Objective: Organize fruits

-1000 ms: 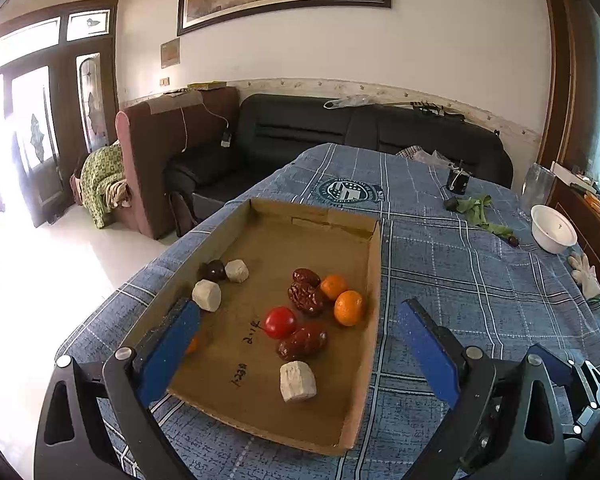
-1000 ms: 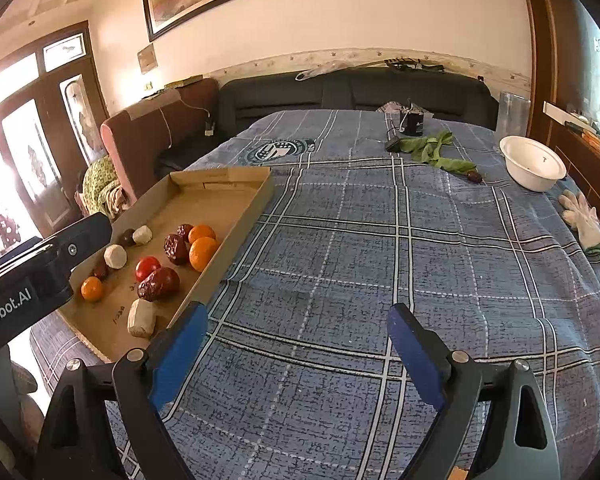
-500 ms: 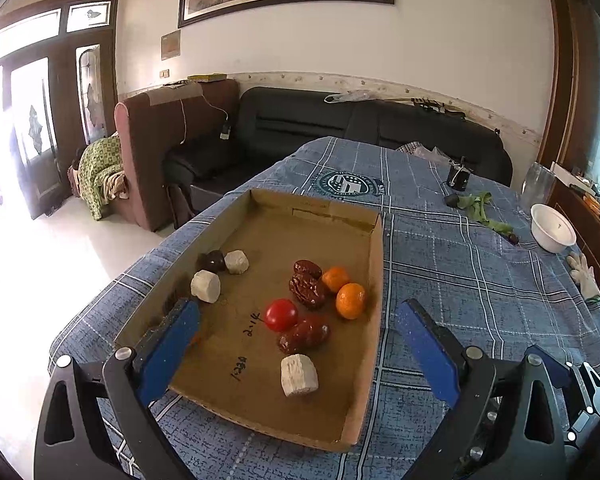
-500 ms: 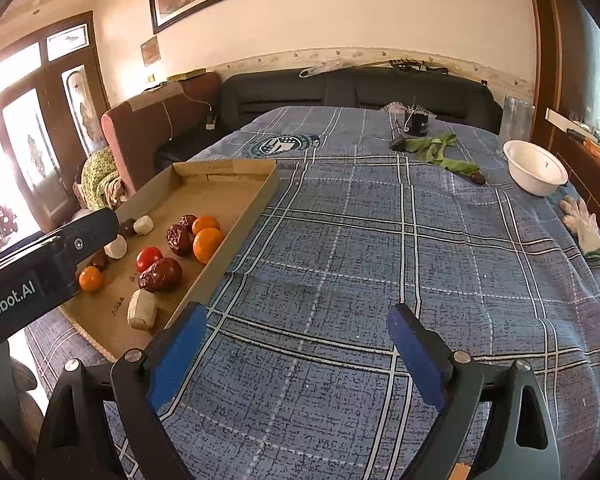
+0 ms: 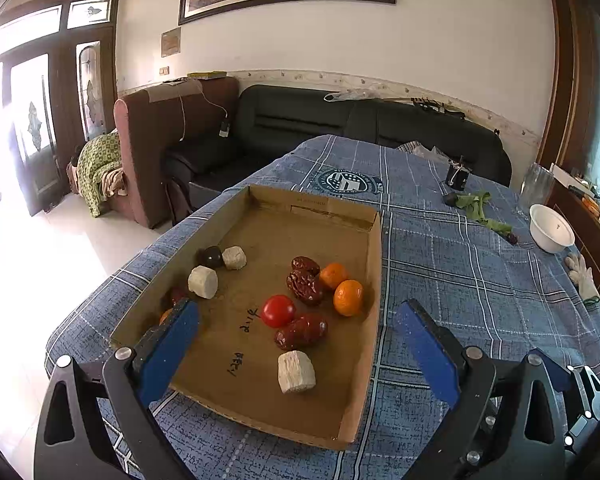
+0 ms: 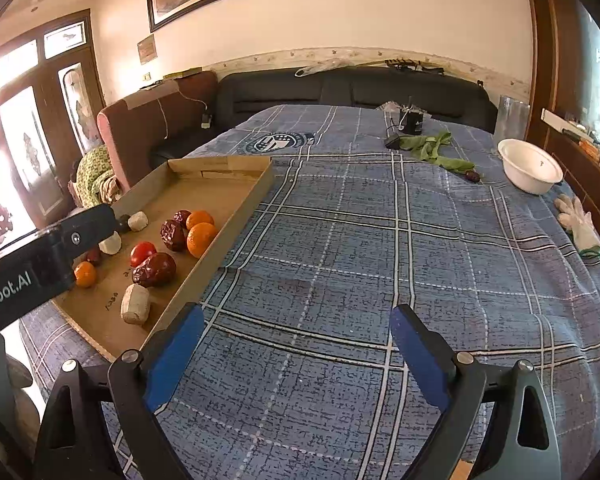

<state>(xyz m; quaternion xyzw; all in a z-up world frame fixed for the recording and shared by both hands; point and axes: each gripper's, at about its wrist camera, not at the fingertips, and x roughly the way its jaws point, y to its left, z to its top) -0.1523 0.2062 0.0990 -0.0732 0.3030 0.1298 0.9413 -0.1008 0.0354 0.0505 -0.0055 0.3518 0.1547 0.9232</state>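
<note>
A shallow cardboard tray lies on the blue plaid cloth and holds a red tomato, two oranges, dark red dates and pale chunks. A small orange sits half hidden behind my left finger. My left gripper is open and empty, hovering over the tray's near end. My right gripper is open and empty over bare cloth, right of the tray. The tomato and oranges show there too.
A white bowl, a white glove, green leaves and a small black object lie on the far right of the table. Sofas stand behind the table. The left gripper's body crosses the right wrist view.
Both grippers have risen slightly and drawn back a little; the tray looks a bit farther and lower in view. Nothing was grasped or moved.
</note>
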